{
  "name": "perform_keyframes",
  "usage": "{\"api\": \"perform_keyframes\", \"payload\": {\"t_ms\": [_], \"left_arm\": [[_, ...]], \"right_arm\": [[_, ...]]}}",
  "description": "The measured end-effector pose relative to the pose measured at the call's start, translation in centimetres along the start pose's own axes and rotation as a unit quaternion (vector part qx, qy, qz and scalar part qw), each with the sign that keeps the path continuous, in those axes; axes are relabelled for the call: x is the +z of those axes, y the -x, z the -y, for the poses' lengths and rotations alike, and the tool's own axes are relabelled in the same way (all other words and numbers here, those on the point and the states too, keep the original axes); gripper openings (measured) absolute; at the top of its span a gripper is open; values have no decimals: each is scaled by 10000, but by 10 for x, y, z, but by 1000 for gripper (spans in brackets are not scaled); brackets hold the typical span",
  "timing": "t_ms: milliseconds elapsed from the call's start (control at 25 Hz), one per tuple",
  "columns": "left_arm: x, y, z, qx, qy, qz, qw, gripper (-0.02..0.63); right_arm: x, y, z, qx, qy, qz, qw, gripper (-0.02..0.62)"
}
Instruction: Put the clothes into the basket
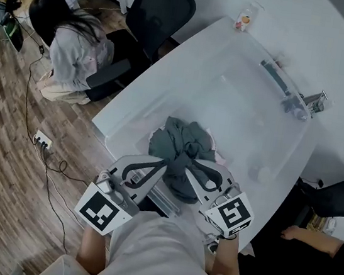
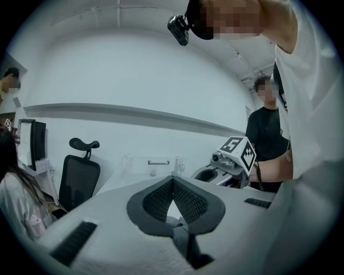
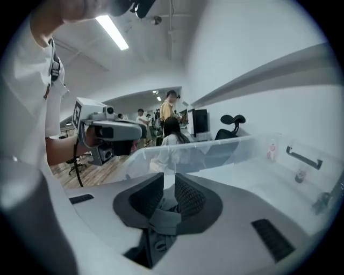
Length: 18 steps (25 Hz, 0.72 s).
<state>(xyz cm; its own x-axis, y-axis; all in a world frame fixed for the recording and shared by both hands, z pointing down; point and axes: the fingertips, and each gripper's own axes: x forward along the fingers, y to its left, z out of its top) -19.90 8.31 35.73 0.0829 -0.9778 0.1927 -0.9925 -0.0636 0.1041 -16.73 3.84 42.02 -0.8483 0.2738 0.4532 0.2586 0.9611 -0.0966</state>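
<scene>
Garment: the grey-green garment (image 1: 181, 142) is bunched in a heap at the near end of the clear basket (image 1: 251, 119), inside its walls as far as the head view shows.
Under it: a pale pinkish cloth (image 1: 219, 157) peeks out at the heap's right edge.
Right grip: my right gripper (image 3: 169, 181) is clenched on a fold of the grey-green garment. The cloth sits bunched between my pads (image 3: 189, 198) and trails down toward the camera, and the very tips have a narrow slit between them.
Left grip: my left gripper (image 2: 173, 180) is closed, tips touching. Its own view shows no cloth between the pads, only white behind the gap lower down.
Placement: both grippers sit side by side at the heap's near edge, tips angled toward each other.
Basket edges: a small bottle (image 1: 242, 20) stands by the far corner, and a metal fitting (image 1: 310, 103) sits at the right wall.
Surroundings: a black office chair (image 1: 158, 8) stands just beyond the basket's left side, and a seated person (image 1: 76, 50) is beside it over the wooden floor (image 1: 6, 142).
</scene>
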Motion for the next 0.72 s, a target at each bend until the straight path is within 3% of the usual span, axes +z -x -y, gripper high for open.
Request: {"api": "perform_keyframes", "payload": {"t_ms": [200, 360, 720], "left_arm": [[16, 2, 6, -180, 47, 237, 9995, 6], [30, 3, 15, -421, 25, 560, 9975, 6], [33, -2, 28, -817, -36, 671, 9944, 6]], "right_arm": [[38, 26, -3, -76, -191, 946, 9953, 14], [57, 48, -4, -200, -283, 1554, 9872, 5], [66, 73, -15, -481, -178, 1999, 9785, 3]]}}
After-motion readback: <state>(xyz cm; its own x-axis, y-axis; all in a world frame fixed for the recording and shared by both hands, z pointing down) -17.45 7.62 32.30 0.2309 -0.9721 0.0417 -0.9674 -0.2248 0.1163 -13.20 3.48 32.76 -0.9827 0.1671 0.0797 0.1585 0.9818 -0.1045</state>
